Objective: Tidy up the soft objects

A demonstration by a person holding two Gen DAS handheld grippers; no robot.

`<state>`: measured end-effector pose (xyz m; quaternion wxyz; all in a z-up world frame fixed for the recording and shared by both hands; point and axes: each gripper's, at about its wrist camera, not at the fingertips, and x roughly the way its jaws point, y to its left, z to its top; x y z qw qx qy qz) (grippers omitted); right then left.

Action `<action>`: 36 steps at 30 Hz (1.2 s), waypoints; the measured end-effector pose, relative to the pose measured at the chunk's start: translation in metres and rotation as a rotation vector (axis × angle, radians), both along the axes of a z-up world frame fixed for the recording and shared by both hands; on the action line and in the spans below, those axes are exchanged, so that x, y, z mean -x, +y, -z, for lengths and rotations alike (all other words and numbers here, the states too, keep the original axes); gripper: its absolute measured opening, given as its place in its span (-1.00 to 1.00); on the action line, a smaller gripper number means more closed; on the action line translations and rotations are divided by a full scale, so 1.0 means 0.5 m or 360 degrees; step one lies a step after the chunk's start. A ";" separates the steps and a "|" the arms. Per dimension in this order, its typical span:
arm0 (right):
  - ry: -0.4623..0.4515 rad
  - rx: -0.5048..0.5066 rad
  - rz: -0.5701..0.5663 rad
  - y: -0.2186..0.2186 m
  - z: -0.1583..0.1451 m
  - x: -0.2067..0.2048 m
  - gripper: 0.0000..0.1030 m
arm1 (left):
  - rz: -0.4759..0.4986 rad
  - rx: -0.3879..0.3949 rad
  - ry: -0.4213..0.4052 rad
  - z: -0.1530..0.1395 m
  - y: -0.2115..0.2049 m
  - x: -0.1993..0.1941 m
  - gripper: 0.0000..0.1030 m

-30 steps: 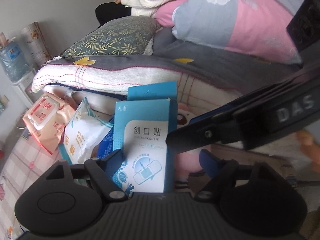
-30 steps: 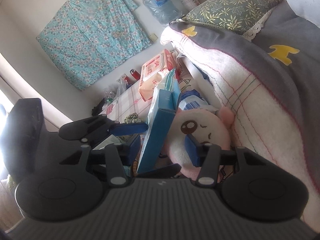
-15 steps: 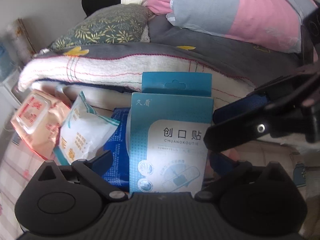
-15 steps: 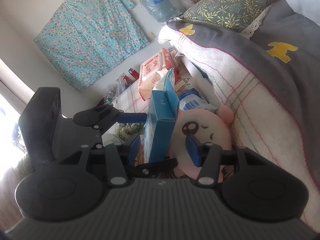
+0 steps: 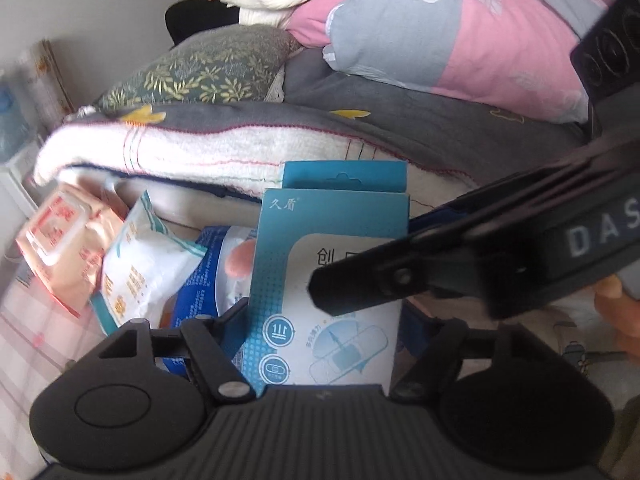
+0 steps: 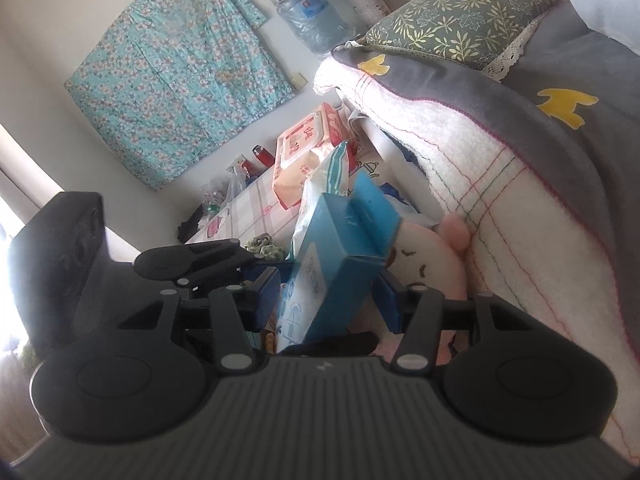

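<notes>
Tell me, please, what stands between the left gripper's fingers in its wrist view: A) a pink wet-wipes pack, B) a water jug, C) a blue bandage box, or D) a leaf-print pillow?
C: the blue bandage box stands upright between the closing jaws of the left gripper, with the pink wet-wipes pack off to the side.

Home bedroom: bed [image 5: 400, 120], pillow [image 6: 460, 20], quilt [image 5: 460, 40].

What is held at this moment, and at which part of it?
The blue plaster box stands between the jaws of the right gripper, low on its sides. The left gripper is closing its jaws around the box's lower edges; a firm hold cannot be told.
</notes>
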<state>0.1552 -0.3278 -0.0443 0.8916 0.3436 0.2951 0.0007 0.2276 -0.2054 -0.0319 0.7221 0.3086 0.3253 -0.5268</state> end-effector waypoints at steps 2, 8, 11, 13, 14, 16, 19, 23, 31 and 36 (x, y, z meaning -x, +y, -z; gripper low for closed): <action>-0.0002 -0.0004 -0.0002 0.003 -0.007 0.003 -0.16 | 0.0019 0.0010 -0.0067 -0.012 0.000 0.020 0.47; -0.0106 0.0006 -0.0031 0.015 -0.056 0.026 -0.38 | 0.0031 0.0078 -0.0191 -0.065 0.015 0.071 0.46; -0.0168 0.0034 -0.0060 0.027 -0.091 0.039 -0.38 | -0.0009 0.0121 -0.0245 -0.100 0.033 0.089 0.47; -0.0214 0.0052 -0.0086 0.037 -0.121 0.048 -0.38 | -0.0049 0.0154 -0.0282 -0.124 0.048 0.101 0.47; -0.0233 0.0055 -0.0100 0.042 -0.133 0.050 -0.38 | -0.0073 0.0172 -0.0302 -0.138 0.057 0.107 0.47; -0.0280 0.0056 -0.0139 0.056 -0.163 0.055 -0.38 | -0.0122 0.0210 -0.0337 -0.166 0.080 0.118 0.47; -0.0336 0.0044 -0.0231 0.085 -0.204 0.052 -0.38 | -0.0225 0.0264 -0.0359 -0.205 0.123 0.125 0.46; -0.0371 0.0027 -0.0403 0.153 -0.256 0.029 -0.38 | -0.0422 0.0317 -0.0372 -0.249 0.197 0.121 0.46; -0.0237 -0.0044 -0.0884 0.383 -0.312 -0.087 -0.38 | -0.0933 0.0299 -0.0297 -0.284 0.395 0.090 0.46; -0.0050 -0.0045 -0.1166 0.569 -0.306 -0.171 -0.36 | -0.1293 0.0237 -0.0175 -0.257 0.545 0.049 0.46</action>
